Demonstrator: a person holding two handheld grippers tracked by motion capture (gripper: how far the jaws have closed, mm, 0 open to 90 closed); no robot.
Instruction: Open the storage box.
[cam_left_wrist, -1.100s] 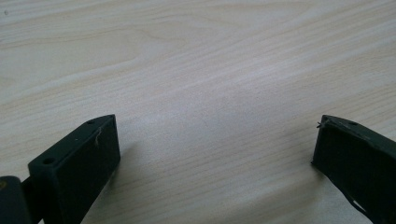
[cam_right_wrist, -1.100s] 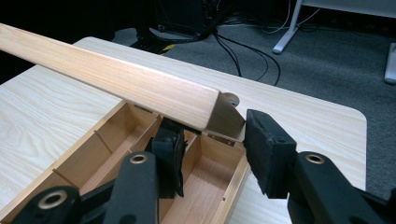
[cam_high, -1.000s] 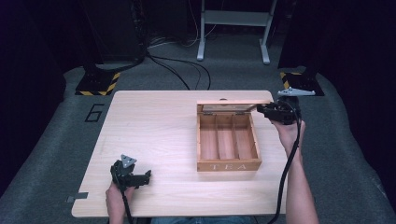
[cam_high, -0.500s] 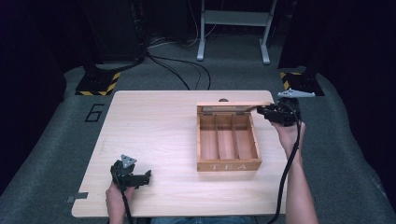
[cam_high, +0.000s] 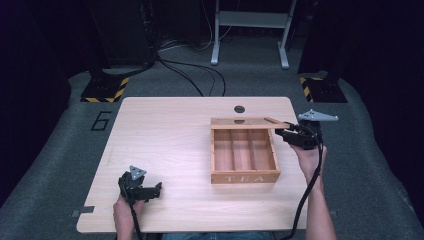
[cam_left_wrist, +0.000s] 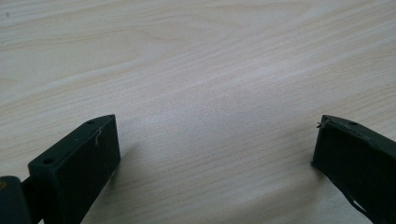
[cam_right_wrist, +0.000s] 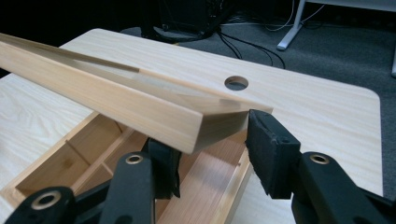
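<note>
Pinching the wooden tea box's (cam_high: 243, 176) hinged glass-paned lid (cam_right_wrist: 140, 105) corner with my right tongs (cam_right_wrist: 212, 154) to swing it, I am resting my open, empty left tongs (cam_left_wrist: 215, 149) on the pale wooden counter (cam_high: 165, 145).

Pale wood-grain table (cam_high: 165, 145), light beige with faint streaks; dark round hole (cam_high: 239, 108) in it; warmer honey-brown wooden tea box (cam_high: 243, 176), letters TEA in pale tone on its front wall; lid (cam_right_wrist: 107, 100) same honey wood with a clear pane; left gripper (cam_high: 136, 189) black with grey three-cornered plate; right gripper (cam_high: 292, 136) black, grey plate, brass-coloured rivets in the right gripper view; black cables; floor mat (cam_high: 60, 150) dark grey with a darker 6; yellow-black hazard stripes (cam_high: 107, 89) on stand bases; grey-white metal frame (cam_high: 250, 30) at the back
</note>
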